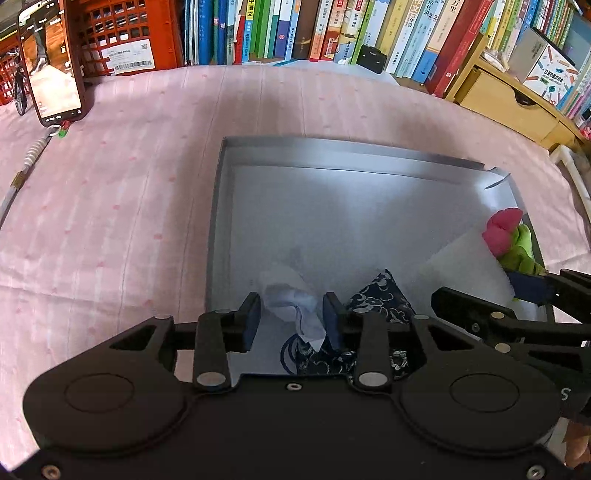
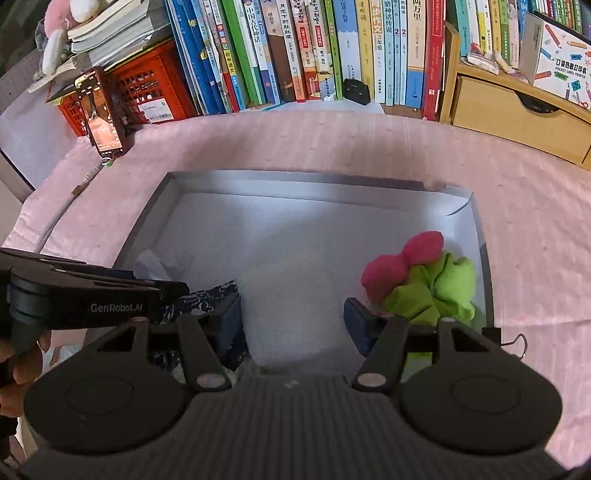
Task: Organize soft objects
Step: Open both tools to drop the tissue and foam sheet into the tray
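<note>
An open grey box (image 1: 332, 147) (image 2: 295, 177) lies on the pink cloth. Inside it, a crumpled white tissue (image 1: 288, 291) sits between the fingers of my left gripper (image 1: 291, 321). The jaws stand open, with only the right pad brushing the tissue. A dark blue patterned pouch (image 1: 380, 299) (image 2: 207, 299) lies just beside and under it. My right gripper (image 2: 293, 325) is shut on a white foam block (image 2: 295, 306) (image 1: 469, 266), both pads against its sides. A pink and green plush (image 2: 424, 273) (image 1: 509, 236) rests in the box's right corner.
A phone (image 1: 55, 62) (image 2: 103, 114) leans on a red crate (image 1: 122, 33) (image 2: 147, 88) at the back left. Books (image 2: 295, 51) line the back, with a wooden drawer unit (image 2: 517, 110) at the right. A hand (image 2: 18, 369) holds the left gripper's handle.
</note>
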`<state>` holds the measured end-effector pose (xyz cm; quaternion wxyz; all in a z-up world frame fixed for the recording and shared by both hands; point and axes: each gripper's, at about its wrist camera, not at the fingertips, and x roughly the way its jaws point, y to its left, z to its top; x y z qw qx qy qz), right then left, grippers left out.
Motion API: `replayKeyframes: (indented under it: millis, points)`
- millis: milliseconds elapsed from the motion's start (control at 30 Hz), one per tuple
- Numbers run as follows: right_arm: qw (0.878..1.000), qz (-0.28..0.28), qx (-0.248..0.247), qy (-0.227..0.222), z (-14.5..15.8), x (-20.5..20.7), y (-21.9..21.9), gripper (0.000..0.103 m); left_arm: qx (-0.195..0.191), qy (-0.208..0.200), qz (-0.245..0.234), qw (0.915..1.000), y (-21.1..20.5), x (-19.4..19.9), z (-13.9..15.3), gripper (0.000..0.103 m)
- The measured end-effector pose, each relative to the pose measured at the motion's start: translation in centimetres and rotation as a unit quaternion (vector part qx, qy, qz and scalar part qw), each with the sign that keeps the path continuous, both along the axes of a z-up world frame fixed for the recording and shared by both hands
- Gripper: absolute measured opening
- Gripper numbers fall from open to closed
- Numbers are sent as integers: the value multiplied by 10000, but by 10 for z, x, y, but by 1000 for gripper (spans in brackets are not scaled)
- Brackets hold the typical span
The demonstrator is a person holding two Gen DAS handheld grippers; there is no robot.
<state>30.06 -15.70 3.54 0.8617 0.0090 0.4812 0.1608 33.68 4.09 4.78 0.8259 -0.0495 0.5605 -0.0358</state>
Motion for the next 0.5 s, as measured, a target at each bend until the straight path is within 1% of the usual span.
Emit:
replayKeyframes:
  millis: [167, 200, 233, 367, 433, 500]
  points:
    - [10000, -54, 52, -38, 2, -2, 0, 67, 9, -60, -32, 10000, -1, -5, 5, 42]
    - [10000, -62, 56, -50, 2, -3, 0, 73, 17, -66, -41, 10000, -1, -6, 6, 44]
    - [9999, -68, 60, -75, 3, -4, -1, 75, 23, -80, -45, 10000, -1, -7, 7, 45]
    - [9998, -53, 88, -174, 9, -10, -1, 76, 35, -174, -37, 9998, 0, -12, 14, 48]
    - [9997, -50, 81, -225, 13, -13, -1, 77, -13, -211, -36, 9998, 1, -15, 18, 53]
    - [9995, -43, 31, -309, 17, -18, 0, 78, -83, -245, -51, 9997, 1, -18, 22, 55]
